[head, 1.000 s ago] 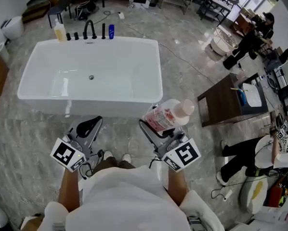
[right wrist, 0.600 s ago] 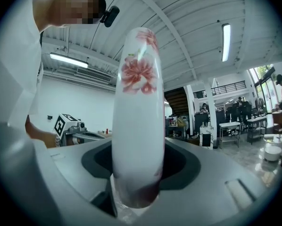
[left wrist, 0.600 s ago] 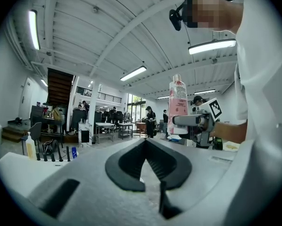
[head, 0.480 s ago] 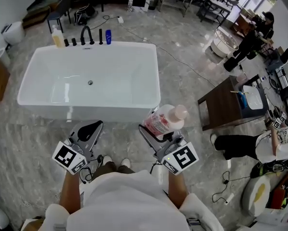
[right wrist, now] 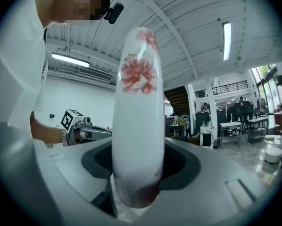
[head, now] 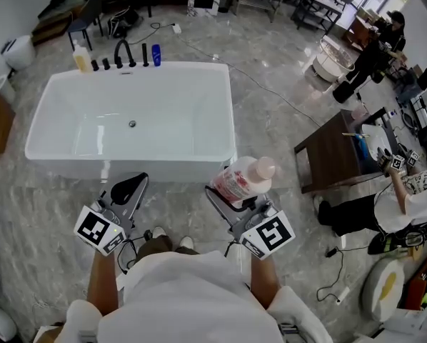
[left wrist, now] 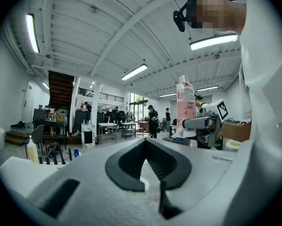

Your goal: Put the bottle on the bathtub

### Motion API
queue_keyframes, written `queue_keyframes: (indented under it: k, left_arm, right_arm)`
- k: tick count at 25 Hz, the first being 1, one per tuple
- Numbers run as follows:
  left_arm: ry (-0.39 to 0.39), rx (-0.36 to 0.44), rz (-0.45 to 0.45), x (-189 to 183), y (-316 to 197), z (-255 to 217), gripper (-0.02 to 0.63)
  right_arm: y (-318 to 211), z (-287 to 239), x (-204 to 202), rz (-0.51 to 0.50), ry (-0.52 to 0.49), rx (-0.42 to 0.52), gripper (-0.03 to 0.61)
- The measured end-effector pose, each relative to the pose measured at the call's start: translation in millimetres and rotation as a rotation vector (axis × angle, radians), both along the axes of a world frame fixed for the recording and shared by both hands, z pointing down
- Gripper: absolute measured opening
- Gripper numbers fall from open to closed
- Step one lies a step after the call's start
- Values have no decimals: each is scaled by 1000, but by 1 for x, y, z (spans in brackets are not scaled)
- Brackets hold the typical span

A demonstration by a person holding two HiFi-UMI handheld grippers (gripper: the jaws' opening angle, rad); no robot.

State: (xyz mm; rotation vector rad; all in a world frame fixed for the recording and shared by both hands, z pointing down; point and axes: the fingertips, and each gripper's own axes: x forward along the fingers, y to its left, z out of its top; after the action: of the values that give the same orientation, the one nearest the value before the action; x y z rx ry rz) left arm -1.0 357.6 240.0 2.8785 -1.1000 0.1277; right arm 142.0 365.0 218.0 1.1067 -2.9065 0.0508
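Note:
The white bathtub (head: 128, 164) lies on the marble floor ahead of me. My right gripper (head: 228, 192) is shut on the bottle (head: 243, 176), a pink-and-white one with a flower label and a pale cap, held tilted just short of the tub's near right corner. In the right gripper view the bottle (right wrist: 137, 117) stands up between the jaws and fills the middle. My left gripper (head: 128, 189) hovers before the near rim, shut and empty; its pads (left wrist: 131, 161) meet at the tip. The left gripper view also catches the bottle (left wrist: 185, 105) off to the right.
On the tub's far rim stand a yellow bottle (head: 80, 57), a black faucet (head: 121, 51) and a small blue bottle (head: 156, 53). A brown wooden table (head: 335, 156) stands to the right, with people and cables beyond it.
Both grippers, the right one with the bottle, have come slightly closer to the tub's near rim. Both keep the same jaw state.

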Motion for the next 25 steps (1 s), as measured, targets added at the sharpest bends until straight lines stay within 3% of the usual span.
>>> queue_keyframes:
  k: [11, 25]
  left_arm:
    - [-10, 8, 19, 6, -45, 3, 2]
    - [48, -55, 77, -48, -182, 27, 3]
  right_arm:
    - [-40, 4, 2, 8, 8, 4, 252]
    - [-170, 15, -55, 77, 42, -44, 252]
